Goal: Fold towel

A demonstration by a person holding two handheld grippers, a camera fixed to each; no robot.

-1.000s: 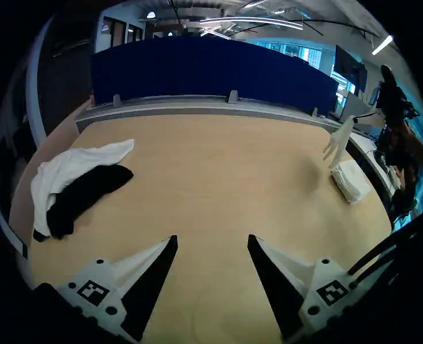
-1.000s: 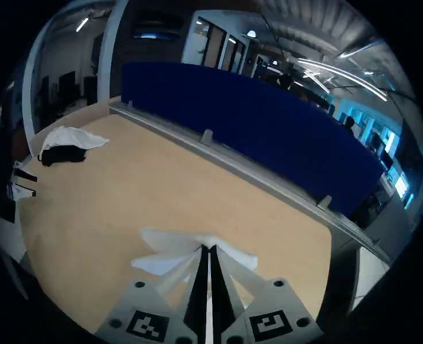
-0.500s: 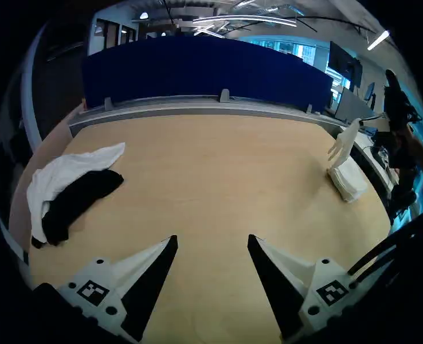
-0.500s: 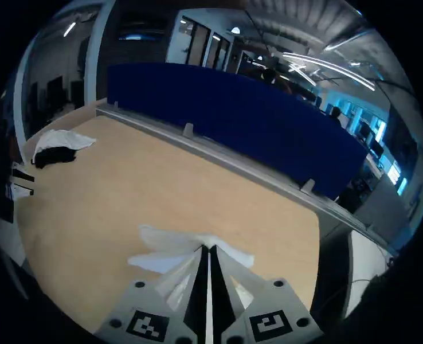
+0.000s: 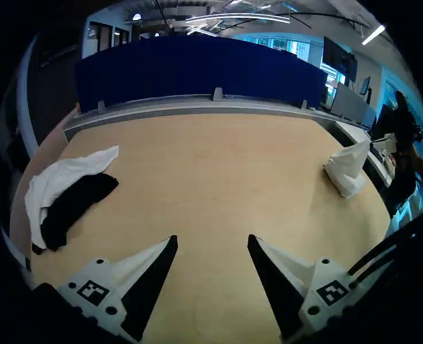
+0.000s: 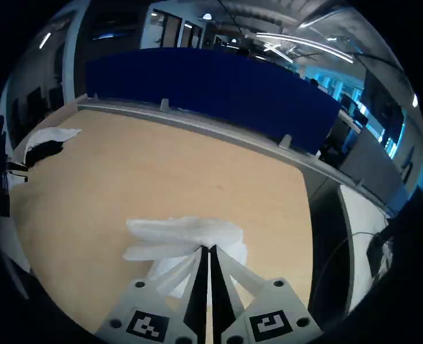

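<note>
A folded white towel (image 5: 344,169) lies near the right edge of the wooden table (image 5: 211,155); one corner is pulled up into a peak. In the right gripper view this white towel (image 6: 180,232) spreads just beyond the fingertips, and my right gripper (image 6: 209,249) is shut on its edge. My left gripper (image 5: 212,238) hovers open over bare table near the front, holding nothing. A person's arm with the right gripper (image 5: 405,150) shows at the far right of the left gripper view.
A crumpled white cloth (image 5: 62,172) with a black cloth (image 5: 74,203) on it lies at the table's left side; this pile (image 6: 42,143) sits far left in the right gripper view. A blue partition (image 5: 194,66) runs along the back edge. The table's right edge (image 6: 316,229) drops off beside the towel.
The right gripper has come down with the towel's raised end, so the hanging strip now drapes low over the folded part. The left gripper stayed open and nearly still.
</note>
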